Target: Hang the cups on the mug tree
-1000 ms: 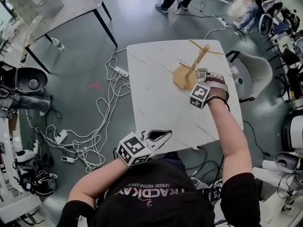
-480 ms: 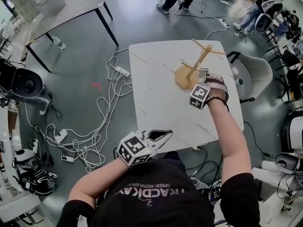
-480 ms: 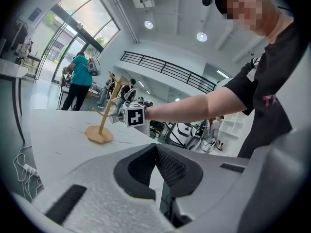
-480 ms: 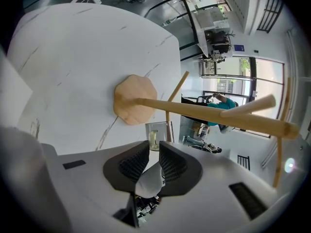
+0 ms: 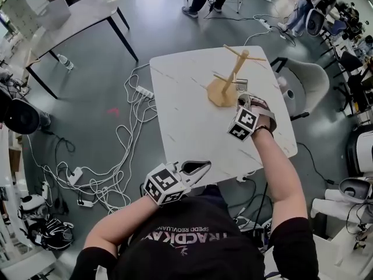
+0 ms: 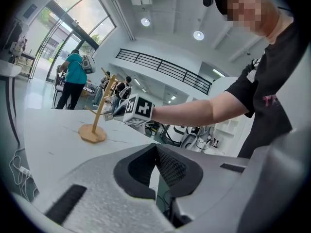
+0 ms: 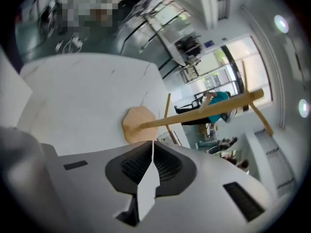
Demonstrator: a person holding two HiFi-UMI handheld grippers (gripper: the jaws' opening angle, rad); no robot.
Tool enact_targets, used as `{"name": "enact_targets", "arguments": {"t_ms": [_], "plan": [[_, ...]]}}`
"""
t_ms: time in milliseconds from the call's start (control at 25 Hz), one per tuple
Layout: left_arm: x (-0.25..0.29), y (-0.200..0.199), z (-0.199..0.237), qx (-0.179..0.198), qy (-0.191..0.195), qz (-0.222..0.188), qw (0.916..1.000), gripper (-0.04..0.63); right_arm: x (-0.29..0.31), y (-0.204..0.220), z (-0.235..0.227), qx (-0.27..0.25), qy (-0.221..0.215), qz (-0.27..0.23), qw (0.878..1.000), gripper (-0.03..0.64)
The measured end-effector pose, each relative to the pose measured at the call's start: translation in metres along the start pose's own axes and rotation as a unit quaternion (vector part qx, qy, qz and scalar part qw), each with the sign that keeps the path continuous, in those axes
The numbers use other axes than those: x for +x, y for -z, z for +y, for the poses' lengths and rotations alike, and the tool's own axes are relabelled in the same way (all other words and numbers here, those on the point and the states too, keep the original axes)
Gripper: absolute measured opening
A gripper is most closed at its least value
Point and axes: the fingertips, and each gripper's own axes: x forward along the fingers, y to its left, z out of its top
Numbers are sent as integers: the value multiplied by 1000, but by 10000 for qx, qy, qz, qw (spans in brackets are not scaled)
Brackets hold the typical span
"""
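White table [image 5: 186, 115] holds mug tree [image 7: 204, 111], base partly behind closed right gripper [image 7: 153, 144]; left gripper [image 6: 156, 147] closed too.

Black short-sleeved lettered T-shirt [image 5: 192, 251]; grey left gripper [image 5: 206, 167] bears marker cube [image 5: 164, 184].

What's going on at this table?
A person works at a white table with a gripper in each hand. The right gripper is up against the wooden mug tree, its jaws closed on what looks like a clear cup. The pegs in view are bare. The left gripper, shut and empty, hangs at the near table edge.
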Motion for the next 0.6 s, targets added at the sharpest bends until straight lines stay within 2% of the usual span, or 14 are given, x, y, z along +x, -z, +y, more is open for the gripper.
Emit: {"name": "enact_targets", "arguments": {"t_ms": [40, 80, 160, 240, 360, 600], "plan": [[0, 1, -1, 3, 24, 8, 10000, -3, -7, -3, 3, 625, -204, -258, 9975, 17], [0, 1, -2, 5, 49, 18, 10000, -3, -16, -6, 6, 1267, -422, -520, 9897, 14], [1, 3, -6, 11, 101, 43, 9999, -3, -33, -12, 13, 2421, -833, -1004, 9614, 11], [3, 4, -10, 23, 149, 67, 9999, -3, -47, -15, 22, 3268, -1153, -1384, 9278, 11], [6, 5, -14, 19, 215, 90, 9997, -3, -68, -24, 33, 4009, -1490, -1906, 8836, 11], [7, 13, -26, -11, 320, 155, 9994, -3, -117, -34, 52, 5094, -1928, -2670, 7950, 11]]}}
